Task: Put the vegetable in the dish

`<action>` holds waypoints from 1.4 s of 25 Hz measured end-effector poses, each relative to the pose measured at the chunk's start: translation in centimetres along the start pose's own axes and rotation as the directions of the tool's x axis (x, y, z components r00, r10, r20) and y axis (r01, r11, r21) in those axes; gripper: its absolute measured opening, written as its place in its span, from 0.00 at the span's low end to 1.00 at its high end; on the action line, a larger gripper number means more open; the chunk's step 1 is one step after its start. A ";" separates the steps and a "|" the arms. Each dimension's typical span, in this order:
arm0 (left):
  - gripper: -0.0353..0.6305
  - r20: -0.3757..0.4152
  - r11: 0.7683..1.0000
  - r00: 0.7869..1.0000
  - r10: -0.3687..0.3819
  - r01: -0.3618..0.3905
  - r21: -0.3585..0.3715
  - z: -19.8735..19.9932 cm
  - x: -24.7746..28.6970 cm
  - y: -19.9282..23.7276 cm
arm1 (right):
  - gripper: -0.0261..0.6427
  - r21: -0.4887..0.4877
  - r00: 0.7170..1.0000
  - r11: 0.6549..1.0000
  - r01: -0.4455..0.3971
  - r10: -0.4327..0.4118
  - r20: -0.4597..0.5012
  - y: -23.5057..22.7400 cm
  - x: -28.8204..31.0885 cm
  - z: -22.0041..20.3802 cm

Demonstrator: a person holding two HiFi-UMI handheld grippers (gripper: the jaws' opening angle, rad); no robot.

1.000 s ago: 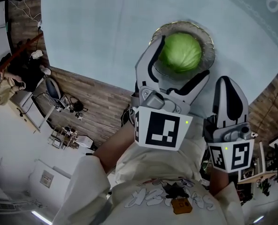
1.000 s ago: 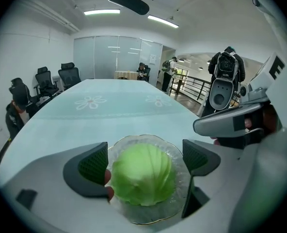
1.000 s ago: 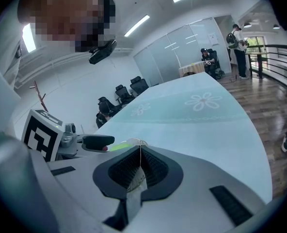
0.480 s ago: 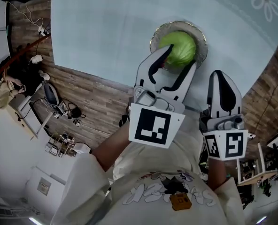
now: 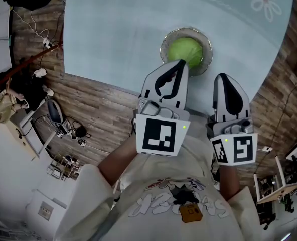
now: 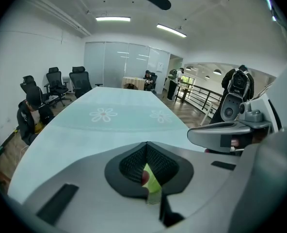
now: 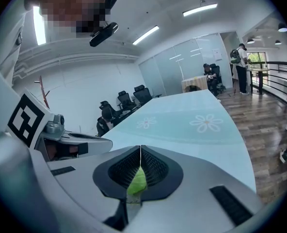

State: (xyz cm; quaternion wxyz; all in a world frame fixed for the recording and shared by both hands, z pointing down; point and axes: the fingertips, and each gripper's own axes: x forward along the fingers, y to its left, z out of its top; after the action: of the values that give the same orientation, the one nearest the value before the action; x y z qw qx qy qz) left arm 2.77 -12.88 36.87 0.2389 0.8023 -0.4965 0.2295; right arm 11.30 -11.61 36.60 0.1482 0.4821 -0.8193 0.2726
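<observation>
Pale blue-green tabletop (image 5: pixel 118 29) fills the upper part of the head view, with wood-plank floor (image 5: pixel 93 104) below its curved edge. A round green cabbage (image 5: pixel 186 50) sits inside a shallow metal dish (image 5: pixel 207 39) close to the near edge of the table, so the task's aim looks met. The left gripper (image 5: pixel 181 63) hangs just short of the dish with its jaws pressed together and nothing in them; its tip overlaps the near rim in this view, though whether it touches cannot be told. The right gripper (image 5: pixel 223 77) is beside it, a little further from the dish, also closed and empty. Both seem to be parked clear so that the cabbage lies undisturbed.

From the left gripper view, the two dark ribbed pads meet along a straight seam (image 6: pixel 146 147). A sliver of green (image 6: pixel 152 178) shows through the gap lower down; that is likely the cabbage lying beyond the jaws, not something pinched. The long table (image 6: pixel 109 125) with a flower print runs away toward office chairs (image 6: pixel 56 81).

From the right gripper view, the pads likewise meet (image 7: pixel 140 148), and a green wedge (image 7: pixel 137 181) shows through the opening below them, which suggests this gripper points at the dish too.
</observation>
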 end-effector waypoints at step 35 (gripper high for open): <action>0.06 0.235 0.996 0.972 -0.026 0.004 0.093 4.3 -17.5 -2.1 | 0.07 -0.185 0.975 0.981 -0.060 0.097 0.200 11.8 -9.7 6.7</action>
State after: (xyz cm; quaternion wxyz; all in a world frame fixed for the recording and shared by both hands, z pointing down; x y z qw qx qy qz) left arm -1.80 -2.66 22.62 0.1431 0.8377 -0.5042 0.1534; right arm 5.95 -4.17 22.73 0.0931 0.4600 -0.8699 0.1520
